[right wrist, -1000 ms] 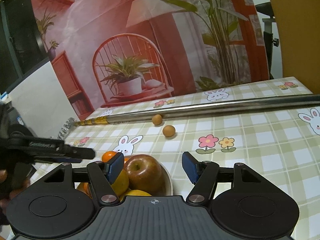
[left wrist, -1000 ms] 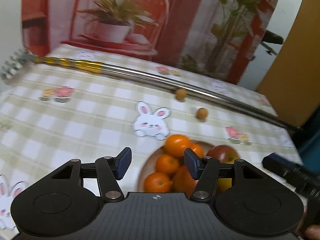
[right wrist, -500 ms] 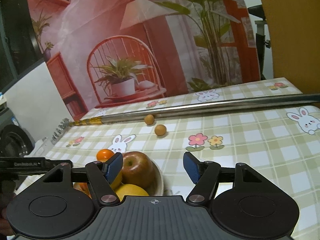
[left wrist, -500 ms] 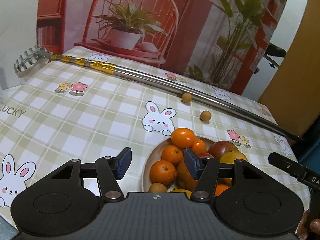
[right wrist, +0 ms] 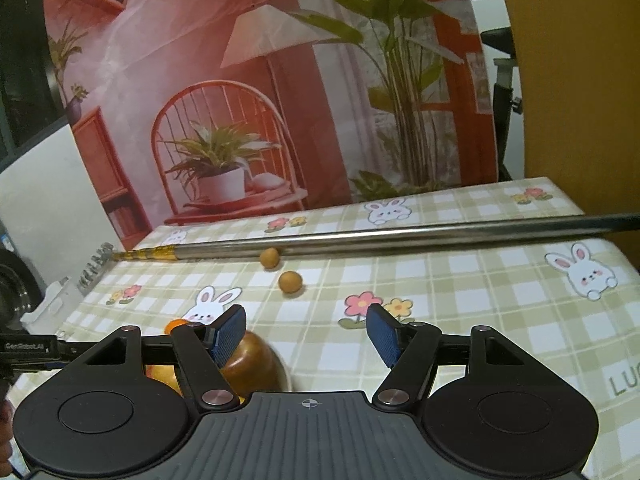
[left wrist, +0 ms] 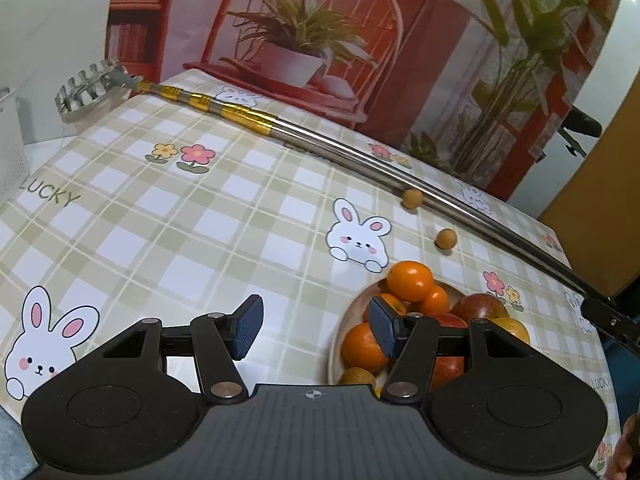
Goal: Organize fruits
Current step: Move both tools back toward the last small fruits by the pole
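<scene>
Both grippers hover above the checked worktop (left wrist: 168, 216), each with its fingers spread wide and nothing between them. The left gripper (left wrist: 316, 326) hangs beside the bowl (left wrist: 340, 344), which holds oranges (left wrist: 410, 280) and apples (left wrist: 480, 308). The right gripper (right wrist: 306, 334) sits over the bowl's far edge, facing two small brown fruits: one (right wrist: 291, 281) lies loose on the cloth, the other (right wrist: 269, 258) rests against the long metal rod (right wrist: 400, 236). The step in hand appears to be gathering these strays. The next move probably calls for advancing the right gripper, lowering its fingers astride the nearer fruit, and closing gently so it does not roll.
</scene>
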Tool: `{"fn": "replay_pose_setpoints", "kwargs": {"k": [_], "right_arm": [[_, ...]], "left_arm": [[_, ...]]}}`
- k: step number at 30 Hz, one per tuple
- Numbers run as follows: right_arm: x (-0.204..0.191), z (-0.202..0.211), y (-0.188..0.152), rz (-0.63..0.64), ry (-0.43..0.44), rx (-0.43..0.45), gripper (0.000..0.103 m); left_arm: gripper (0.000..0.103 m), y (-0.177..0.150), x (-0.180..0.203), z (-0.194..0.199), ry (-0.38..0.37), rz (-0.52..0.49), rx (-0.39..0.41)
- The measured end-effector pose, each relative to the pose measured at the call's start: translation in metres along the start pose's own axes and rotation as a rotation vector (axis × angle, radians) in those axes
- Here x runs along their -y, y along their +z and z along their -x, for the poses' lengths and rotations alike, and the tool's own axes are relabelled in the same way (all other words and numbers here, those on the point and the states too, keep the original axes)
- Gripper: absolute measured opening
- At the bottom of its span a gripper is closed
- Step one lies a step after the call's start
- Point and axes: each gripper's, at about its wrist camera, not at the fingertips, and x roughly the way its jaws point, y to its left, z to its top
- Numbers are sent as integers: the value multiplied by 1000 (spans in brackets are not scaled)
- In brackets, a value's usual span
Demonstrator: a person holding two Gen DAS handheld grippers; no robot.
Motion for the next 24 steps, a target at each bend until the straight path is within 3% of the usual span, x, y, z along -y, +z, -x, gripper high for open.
{"fn": "replay_pose_setpoints", "kwargs": {"k": [12,20,24], "right_arm": [[6,-23,25,34,-24,10,63],[-2,-65,43,139,40,6,63],[-7,-95,47,200,95,-9,63]], "left_arm": [[61,19,-24,-6,35,54,10],[61,54,-32,0,58,42,83],[61,73,-23,-3,32,-1,104]]}}
